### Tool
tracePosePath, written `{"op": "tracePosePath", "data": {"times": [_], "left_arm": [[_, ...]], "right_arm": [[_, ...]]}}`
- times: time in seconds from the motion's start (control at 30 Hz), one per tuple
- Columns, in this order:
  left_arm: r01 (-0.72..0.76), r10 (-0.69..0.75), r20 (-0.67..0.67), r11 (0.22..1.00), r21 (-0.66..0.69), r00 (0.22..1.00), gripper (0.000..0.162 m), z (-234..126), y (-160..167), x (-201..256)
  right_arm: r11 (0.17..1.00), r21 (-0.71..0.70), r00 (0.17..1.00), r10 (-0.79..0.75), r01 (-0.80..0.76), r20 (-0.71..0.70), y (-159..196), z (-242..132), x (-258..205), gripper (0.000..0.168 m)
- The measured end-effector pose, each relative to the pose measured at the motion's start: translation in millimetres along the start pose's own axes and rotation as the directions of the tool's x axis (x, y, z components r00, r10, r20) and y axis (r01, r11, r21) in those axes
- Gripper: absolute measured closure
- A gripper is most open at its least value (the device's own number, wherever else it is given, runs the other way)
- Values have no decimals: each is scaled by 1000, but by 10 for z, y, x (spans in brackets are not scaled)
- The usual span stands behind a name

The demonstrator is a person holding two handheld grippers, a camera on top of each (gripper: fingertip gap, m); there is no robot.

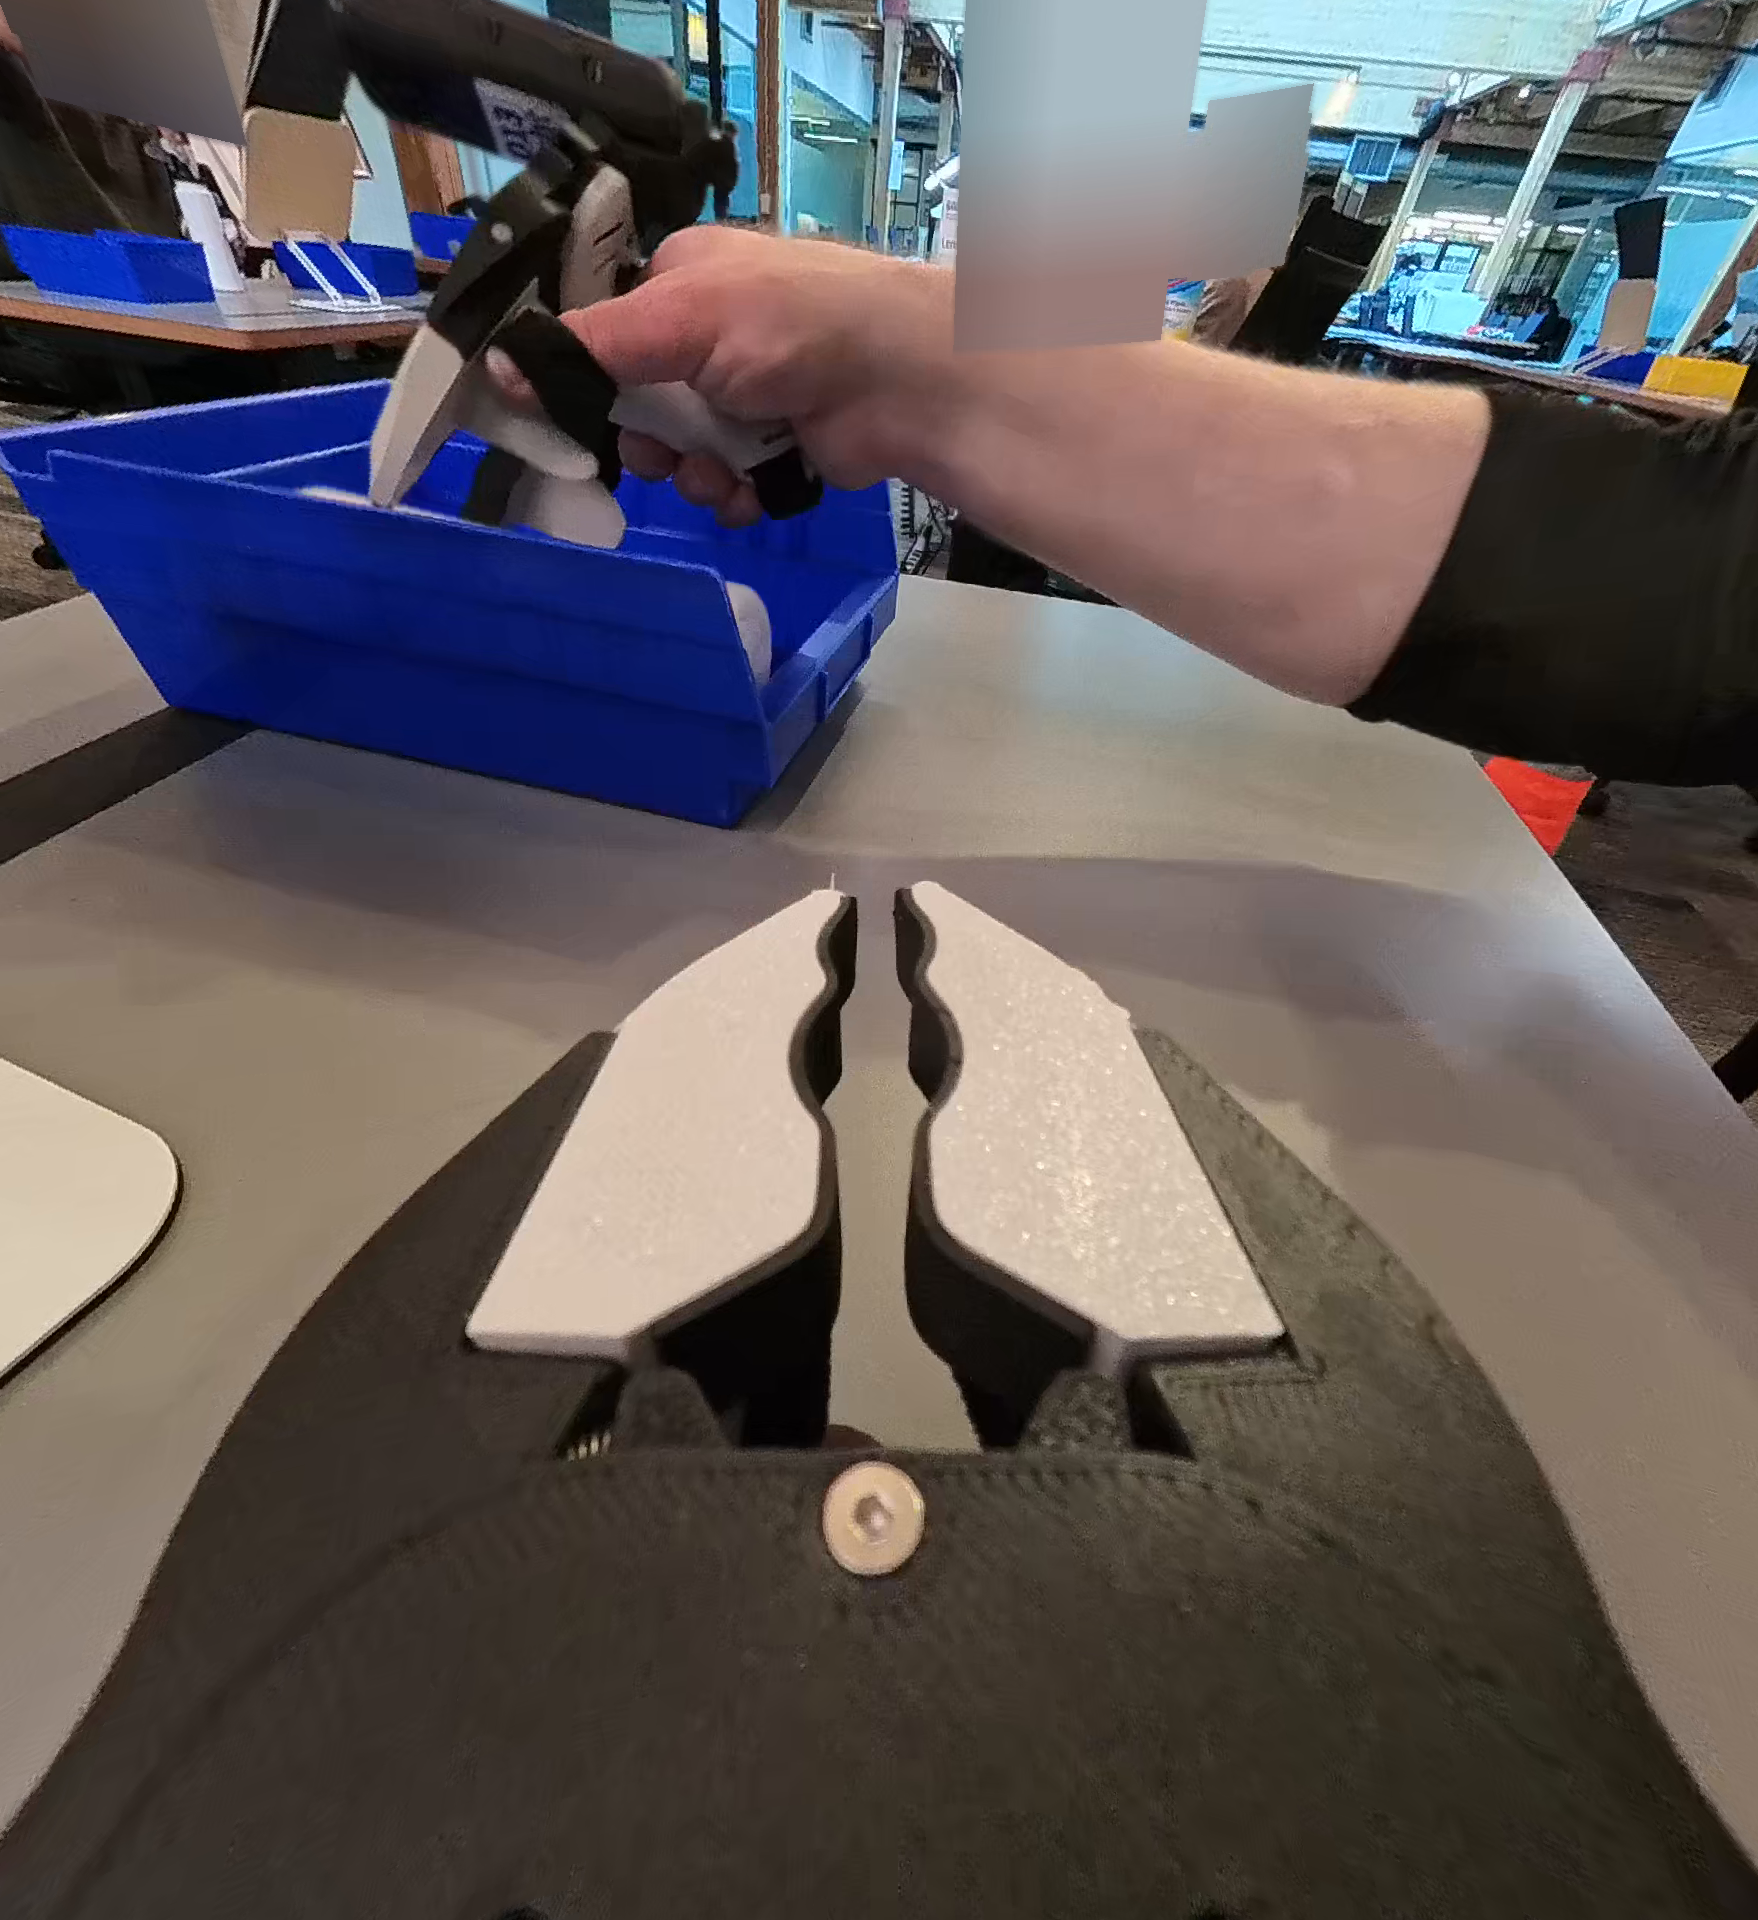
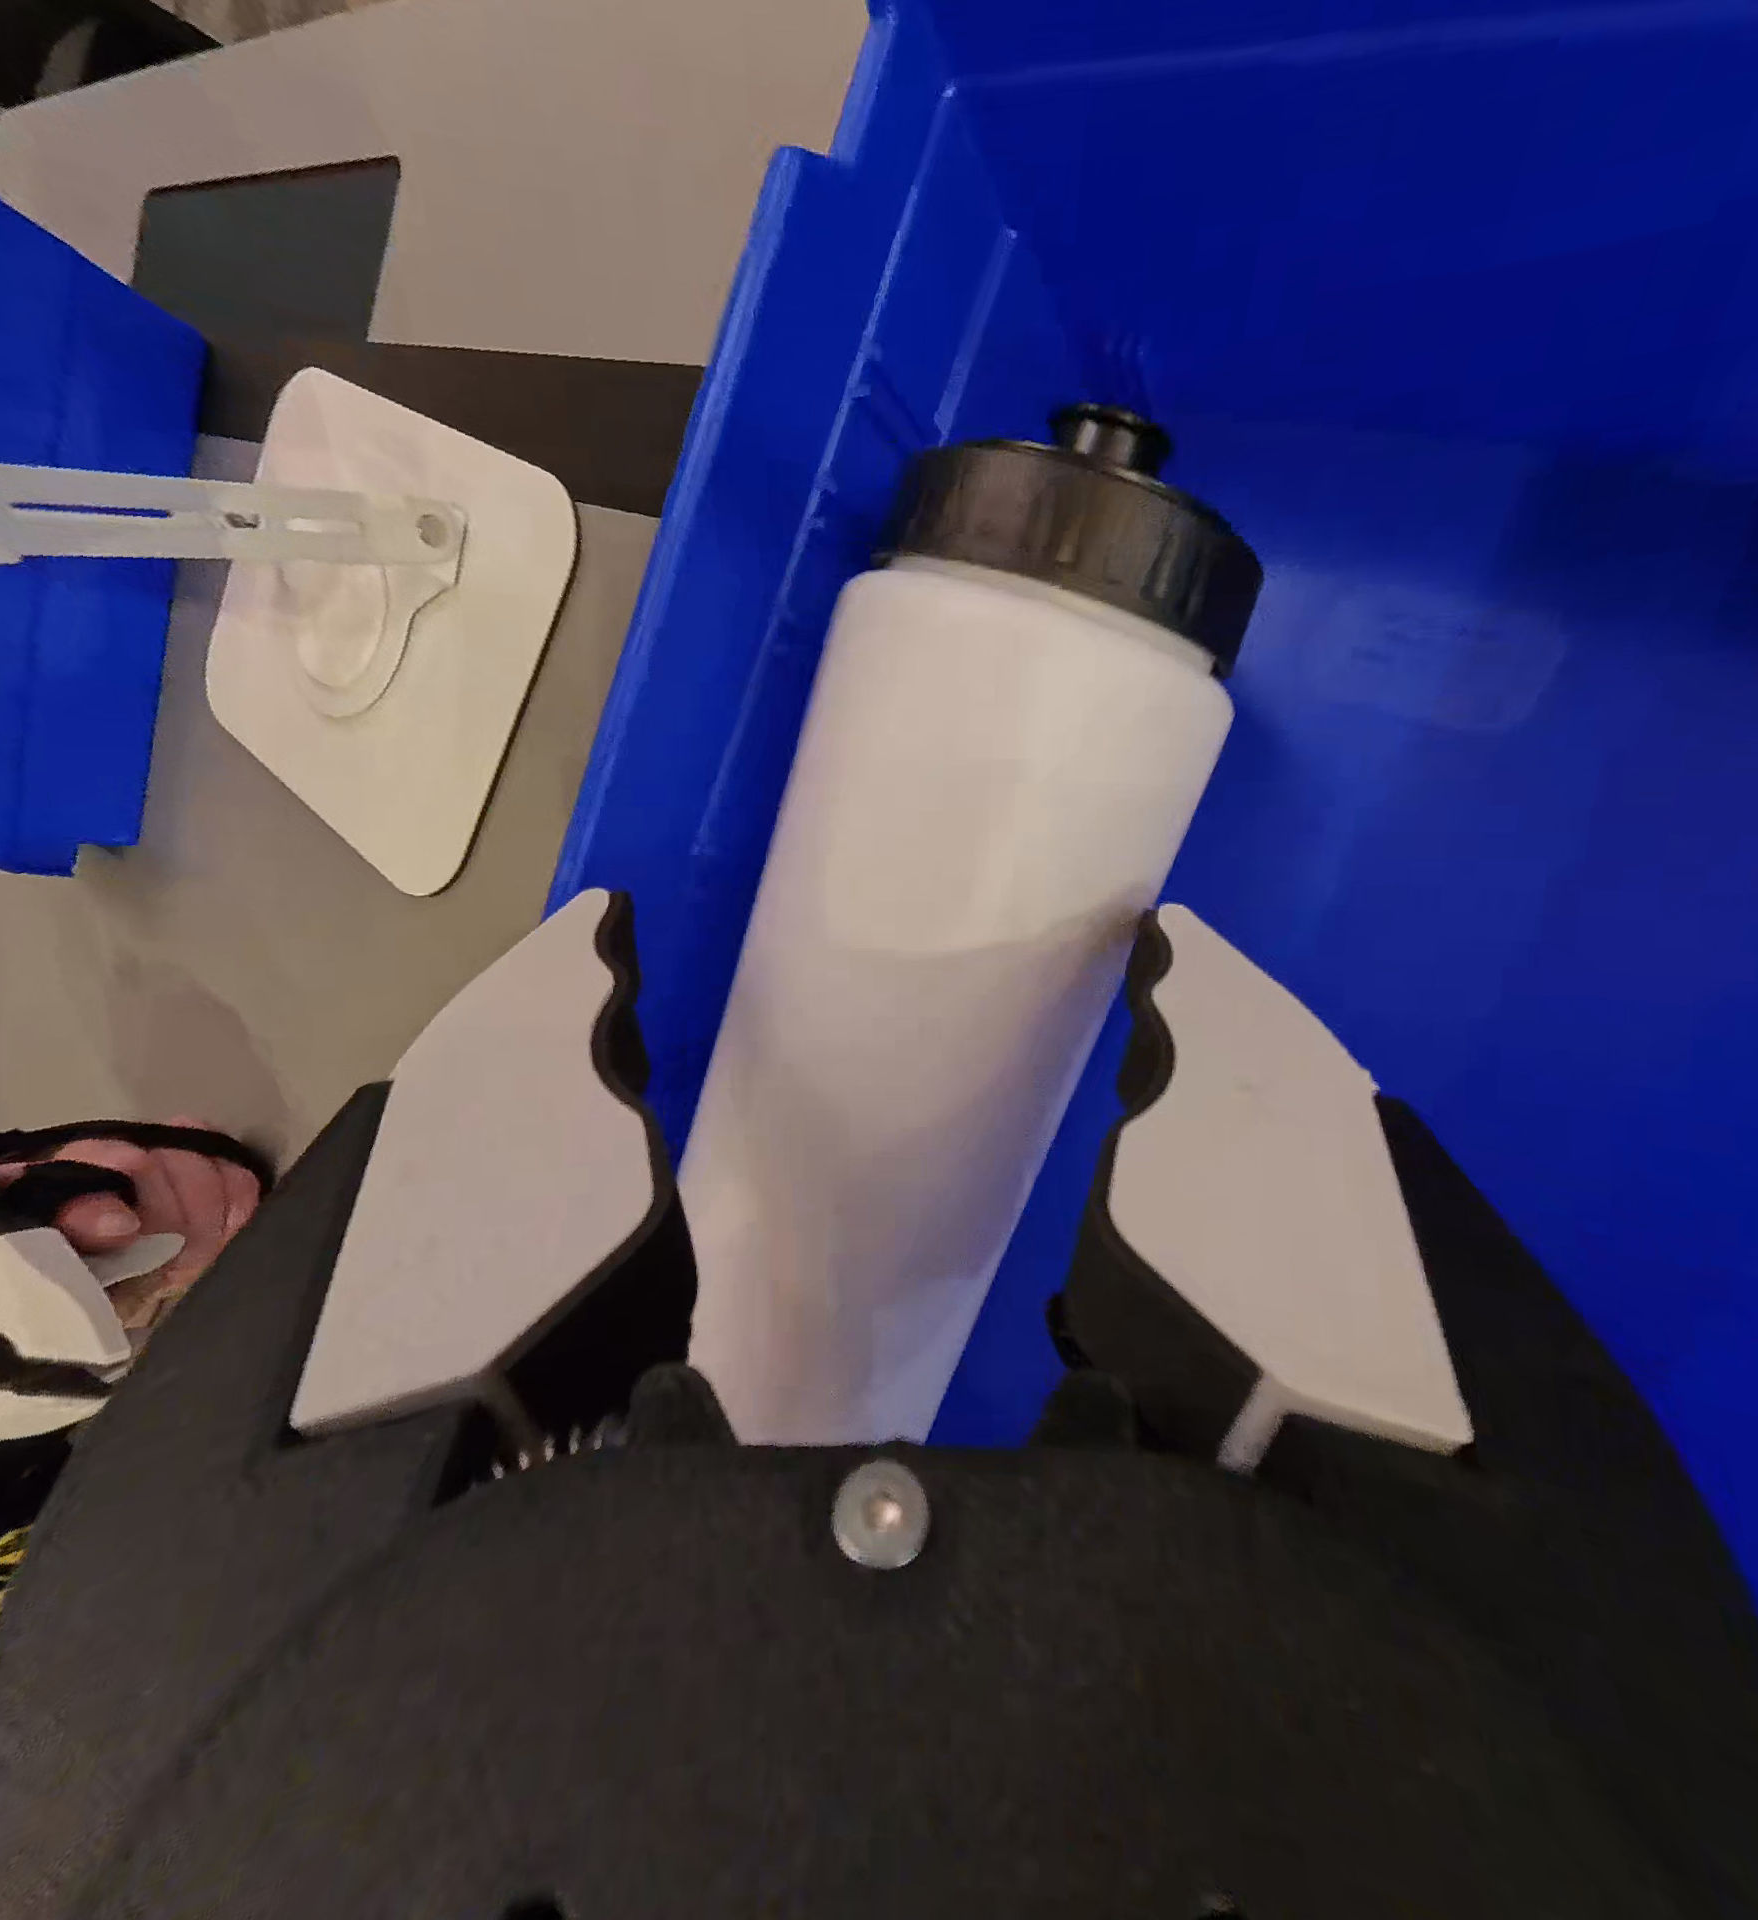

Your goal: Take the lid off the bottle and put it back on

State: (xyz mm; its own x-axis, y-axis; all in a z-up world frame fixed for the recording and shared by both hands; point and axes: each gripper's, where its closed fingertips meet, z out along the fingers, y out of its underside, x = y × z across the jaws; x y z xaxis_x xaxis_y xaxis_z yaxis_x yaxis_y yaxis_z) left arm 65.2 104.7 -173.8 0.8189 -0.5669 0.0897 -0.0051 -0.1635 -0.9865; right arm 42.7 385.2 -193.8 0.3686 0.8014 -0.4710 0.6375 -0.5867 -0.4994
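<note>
A white bottle (image 2: 968, 883) with a black lid (image 2: 1072, 530) lies on its side in a blue bin (image 2: 1477, 935), against the bin's left wall, lid pointing away. My right gripper (image 2: 885, 914) is open and reaches down into the bin, with one finger on each side of the bottle's body. The right fingertip (image 2: 1155, 935) is at the bottle's edge. In the left wrist view a hand holds that gripper (image 1: 490, 509) inside the bin (image 1: 439, 644), and a bit of the bottle (image 1: 753, 629) shows. My left gripper (image 1: 875, 904) is shut and empty above the grey table (image 1: 1270, 1039).
A white rounded board (image 2: 387, 727) with a clear plastic stand lies on the table left of the bin; its corner shows in the left wrist view (image 1: 13, 1174). Another blue bin (image 2: 33, 520) stands farther left. A dark strip (image 1: 54, 790) crosses the table. The table edge is at right.
</note>
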Motion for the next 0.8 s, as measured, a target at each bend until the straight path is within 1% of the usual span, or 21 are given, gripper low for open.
{"op": "tracePosePath", "data": {"times": [0.13,0.2,0.23,0.3,0.37,0.43,0.5,0.57,0.6,0.67,0.73,0.8], "left_arm": [[5,-5,-2,1000,-2,1000,155,2,3,-3],[7,-7,-3,1000,-5,1000,155,6,6,-5],[8,-8,-2,1000,-5,1000,155,7,6,-6],[7,-7,0,1000,-6,1000,155,9,7,-8],[4,-4,4,1000,-6,1000,155,11,6,-10],[1,-1,9,1000,-7,1000,155,12,7,-13],[-1,1,16,1000,-4,1000,155,8,2,-20],[-1,1,20,1000,1,1000,155,3,-2,-25],[0,0,22,1000,4,1000,155,0,-7,-28],[-1,0,26,1000,10,1000,155,-9,-13,-32],[-3,3,25,1000,7,1000,156,-8,-9,-30],[-6,6,21,1000,1,1000,155,-1,-3,-23]], "right_arm": [[989,114,994,-101,96,43,-4,-207,-356,84],[963,188,981,-195,192,1,7,-343,-599,88],[946,215,969,-247,243,-12,35,-398,-758,89],[893,291,934,-358,343,-3,101,-488,-1169,96],[831,346,883,-469,435,18,229,-481,-1605,103],[772,342,810,-585,536,50,448,-346,-2004,118],[716,338,745,-664,611,60,658,-140,-2293,134],[670,315,696,-717,672,37,831,110,-2400,156],[657,315,685,-728,684,32,892,226,-2409,161],[672,341,695,-716,657,71,993,420,-2401,163],[717,331,721,-680,614,133,1082,579,-2344,161],[747,300,743,-651,593,156,1136,703,-2251,148]]}}
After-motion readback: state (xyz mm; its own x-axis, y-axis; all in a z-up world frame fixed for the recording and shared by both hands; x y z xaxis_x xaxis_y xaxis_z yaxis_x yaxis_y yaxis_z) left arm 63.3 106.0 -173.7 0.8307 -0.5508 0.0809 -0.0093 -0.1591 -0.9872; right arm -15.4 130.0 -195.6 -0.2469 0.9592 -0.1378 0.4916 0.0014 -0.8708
